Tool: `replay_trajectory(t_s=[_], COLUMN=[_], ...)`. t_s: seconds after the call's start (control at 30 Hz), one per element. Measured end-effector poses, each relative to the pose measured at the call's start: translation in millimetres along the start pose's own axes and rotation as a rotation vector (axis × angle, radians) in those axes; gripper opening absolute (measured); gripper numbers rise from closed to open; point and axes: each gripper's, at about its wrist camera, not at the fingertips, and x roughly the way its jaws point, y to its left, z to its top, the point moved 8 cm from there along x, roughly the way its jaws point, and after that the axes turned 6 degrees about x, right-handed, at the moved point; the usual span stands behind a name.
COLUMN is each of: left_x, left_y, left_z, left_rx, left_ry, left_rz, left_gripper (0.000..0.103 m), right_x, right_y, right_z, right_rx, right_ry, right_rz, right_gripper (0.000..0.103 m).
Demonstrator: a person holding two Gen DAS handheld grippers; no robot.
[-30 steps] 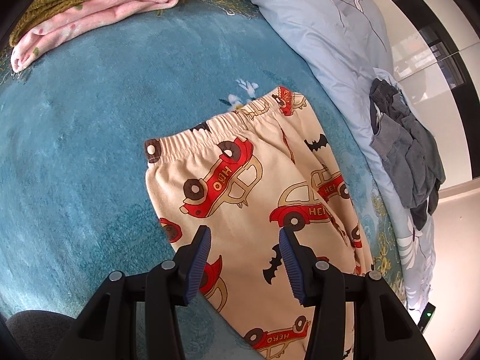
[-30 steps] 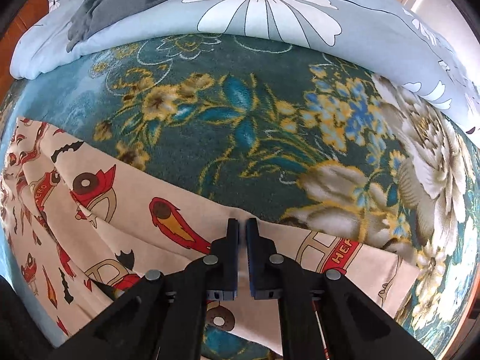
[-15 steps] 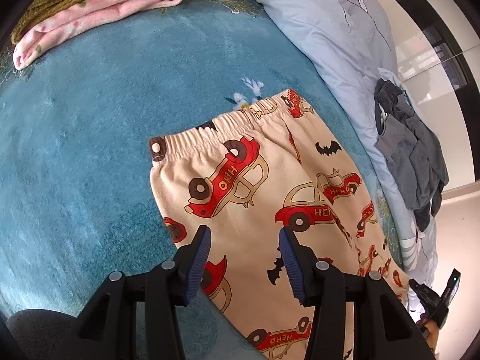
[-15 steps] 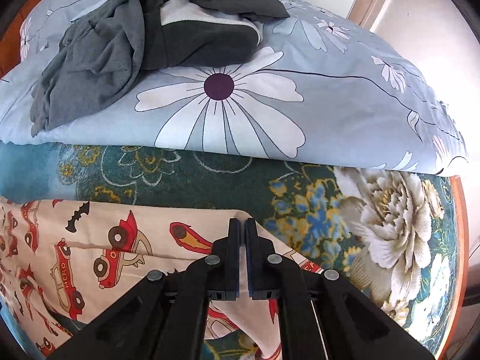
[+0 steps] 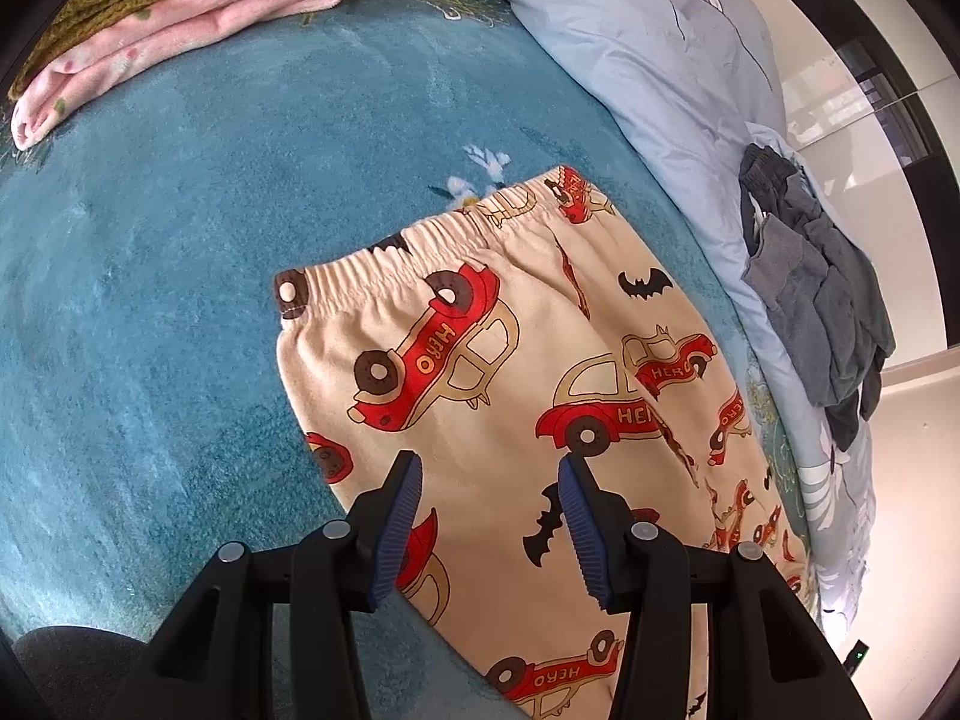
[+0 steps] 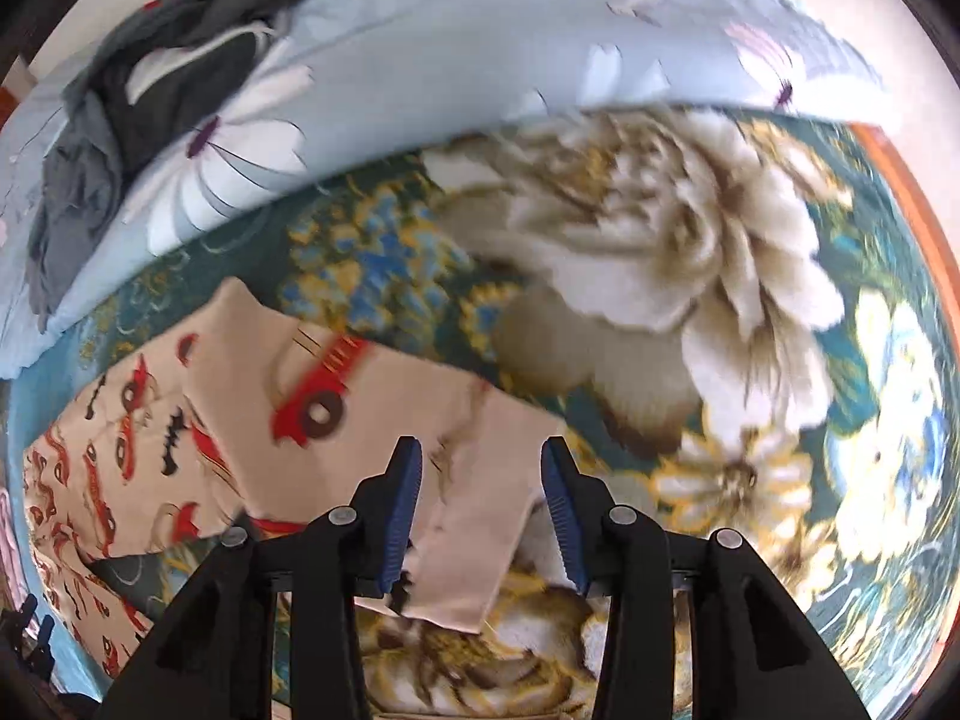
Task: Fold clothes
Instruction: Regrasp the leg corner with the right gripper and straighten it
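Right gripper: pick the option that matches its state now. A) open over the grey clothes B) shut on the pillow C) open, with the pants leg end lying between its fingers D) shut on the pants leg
C: the right gripper has its blue pads spread wide apart, and the end of the car-print pants lies loose between them on the floral blanket.

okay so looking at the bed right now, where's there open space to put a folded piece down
The widest bare patch is the plain blue blanket, bordered by the folded pink cloth at the far edge and the car-print pants beside it. It is crowded toward the pale blue quilt, where grey clothes are heaped.
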Motion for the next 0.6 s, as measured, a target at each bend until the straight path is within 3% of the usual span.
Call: replay_trajectory(t_s=[0.17,0.23,0.27,0.3,0.4,0.5,0.6], left_x=[-1,-1,-1,-1,-1,0,-1], left_y=[2,4,5,5,5,5,5], left_z=[0,0,0,0,1,1,2], left_rx=[-0.001,-0.009,-0.010,-0.011,-0.008,-0.005,-0.006], left_ry=[-0.003,-0.003,-0.003,-0.003,-0.005,-0.006,-0.007], left_rz=[0.013,0.013,0.013,0.013,0.015,0.016,0.013], left_gripper=[0.051,0.051,0.051,0.051,0.051,0.051,0.051], right_x=[15,21,21,19,3,-27,-46], right_y=[-6,-9,-2,5,14,4,-5], right_z=[-20,-29,-29,-28,-7,34,66], right_rx=[0.081,0.114,0.075,0.031,-0.075,-0.108,-0.108], right_ry=[0.026,0.037,0.039,0.037,-0.046,-0.184,-0.261], right_rz=[0.011,0.016,0.014,-0.003,-0.105,-0.247,-0.314], right_gripper=[0.044,0.030,0.011,0.011,0.011,0.011,0.011])
